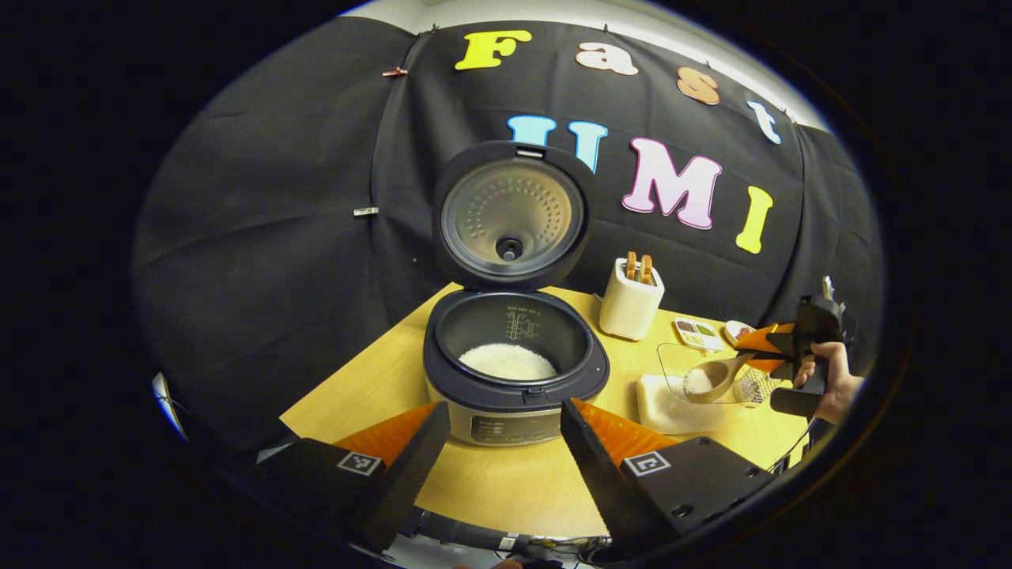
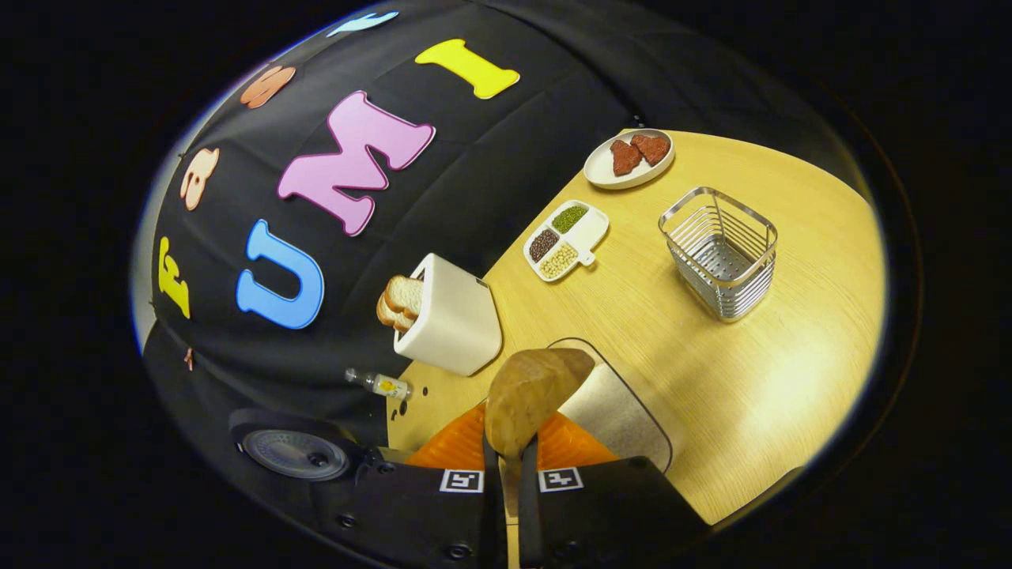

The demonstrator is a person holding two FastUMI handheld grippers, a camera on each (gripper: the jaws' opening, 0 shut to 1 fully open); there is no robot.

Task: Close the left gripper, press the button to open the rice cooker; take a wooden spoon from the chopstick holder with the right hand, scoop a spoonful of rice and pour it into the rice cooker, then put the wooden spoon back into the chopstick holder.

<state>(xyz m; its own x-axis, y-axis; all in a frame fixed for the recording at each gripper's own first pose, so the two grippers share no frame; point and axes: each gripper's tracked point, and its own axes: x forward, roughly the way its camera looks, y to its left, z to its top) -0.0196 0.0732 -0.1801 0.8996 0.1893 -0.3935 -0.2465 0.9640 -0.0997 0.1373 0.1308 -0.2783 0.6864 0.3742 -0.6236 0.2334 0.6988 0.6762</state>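
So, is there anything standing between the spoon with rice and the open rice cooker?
Nothing visible does. The wooden spoon, held by the right gripper, is over the rice container; the table between it and the rice cooker looks free, and the lid is up.

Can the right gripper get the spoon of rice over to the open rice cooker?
Probably yes. The right gripper holds the wooden spoon with rice above the clear container. The rice cooker beside it has its lid up, and nothing stands between them.
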